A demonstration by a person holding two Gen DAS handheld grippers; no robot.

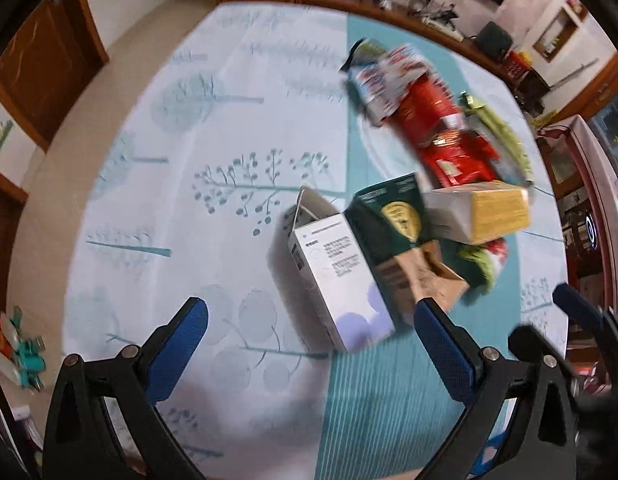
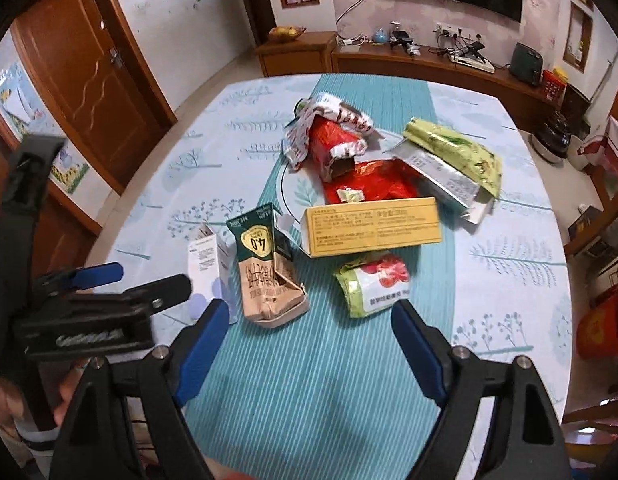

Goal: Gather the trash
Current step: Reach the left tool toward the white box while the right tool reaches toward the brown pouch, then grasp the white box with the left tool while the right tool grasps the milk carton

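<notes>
Seen from the right wrist: trash lies clustered mid-worktop (image 2: 489, 240). Nearest on the left, a small box (image 2: 207, 258) stands just beside a crushed milk carton (image 2: 269, 276) on its right. Right of the carton lies a snack bag (image 2: 373, 284). Behind both, a long flat box (image 2: 373, 226). Further back, crumpled wrappers (image 2: 333, 136) left, a foil pouch (image 2: 453, 164) right.

Green-brown milk carton (image 2: 265, 268): "4.0" upside down in yellow badge; other print unreadable.
</notes>
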